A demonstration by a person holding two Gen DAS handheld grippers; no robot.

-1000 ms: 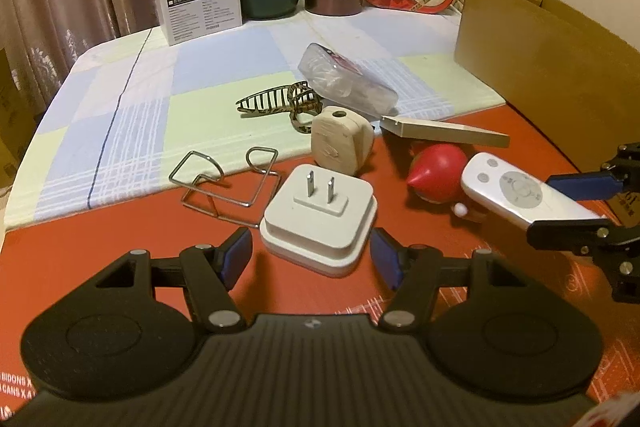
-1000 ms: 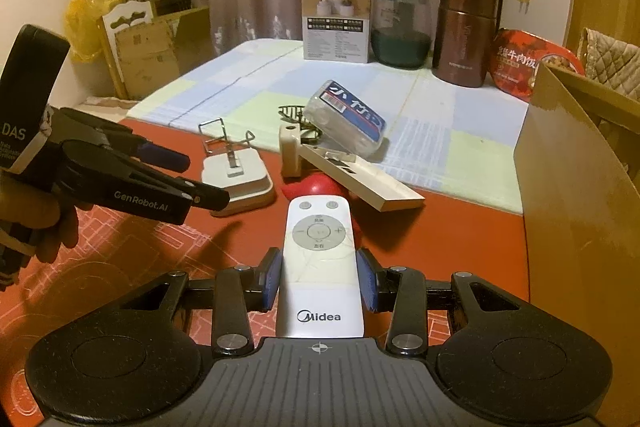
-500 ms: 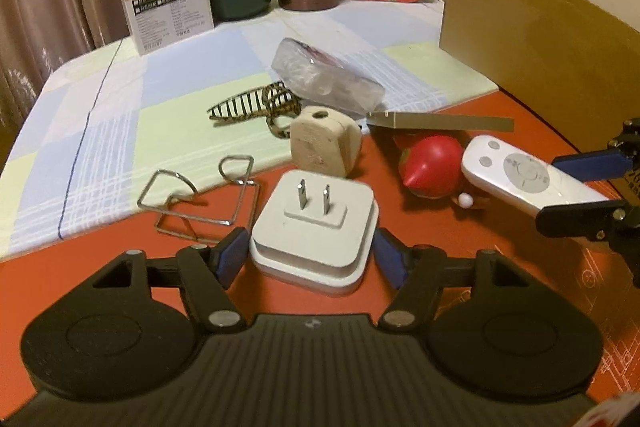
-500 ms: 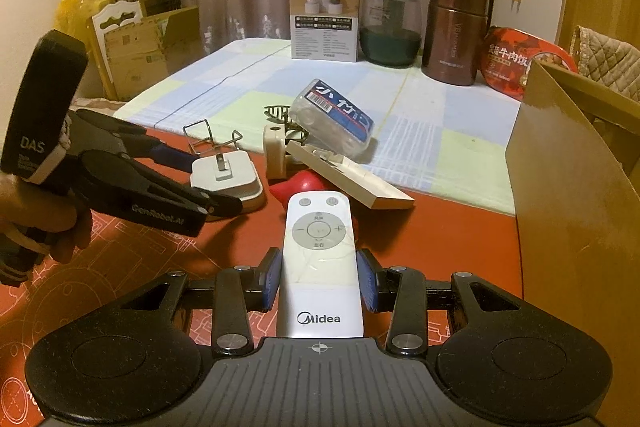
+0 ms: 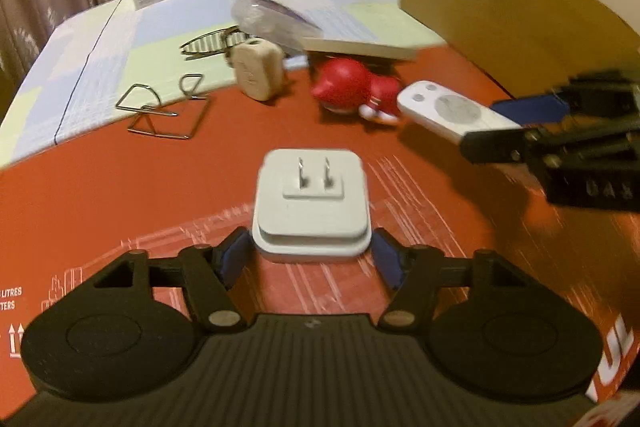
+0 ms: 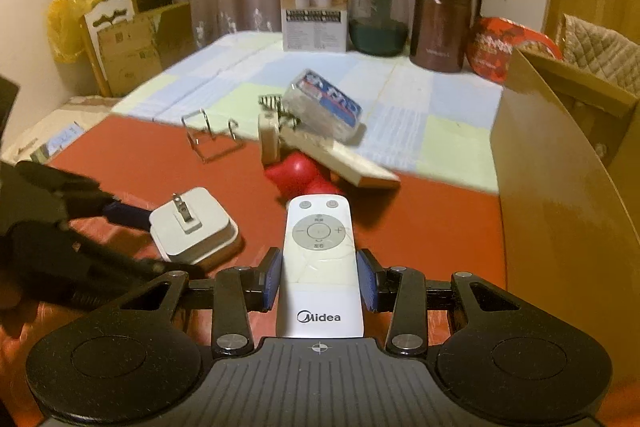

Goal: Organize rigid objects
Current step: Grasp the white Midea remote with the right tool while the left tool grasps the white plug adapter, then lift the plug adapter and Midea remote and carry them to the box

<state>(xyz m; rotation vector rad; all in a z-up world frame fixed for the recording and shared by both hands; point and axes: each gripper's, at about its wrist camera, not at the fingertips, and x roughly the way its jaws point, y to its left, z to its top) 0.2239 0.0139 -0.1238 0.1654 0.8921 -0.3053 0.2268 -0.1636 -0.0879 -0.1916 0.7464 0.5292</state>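
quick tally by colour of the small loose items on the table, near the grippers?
White: 2, plug adapter, remote
Red: 1, toy
Beige: 2, block, wooden slat
Metal: 2, wire stand, hair claw
Clear: 1, plastic case
Total: 8

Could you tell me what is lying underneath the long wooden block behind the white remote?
The red toy lies partly beneath the wooden block, whose raised far end leans on the beige cube. A plastic-wrapped pack rests on top. Anything deeper under the block is hidden.
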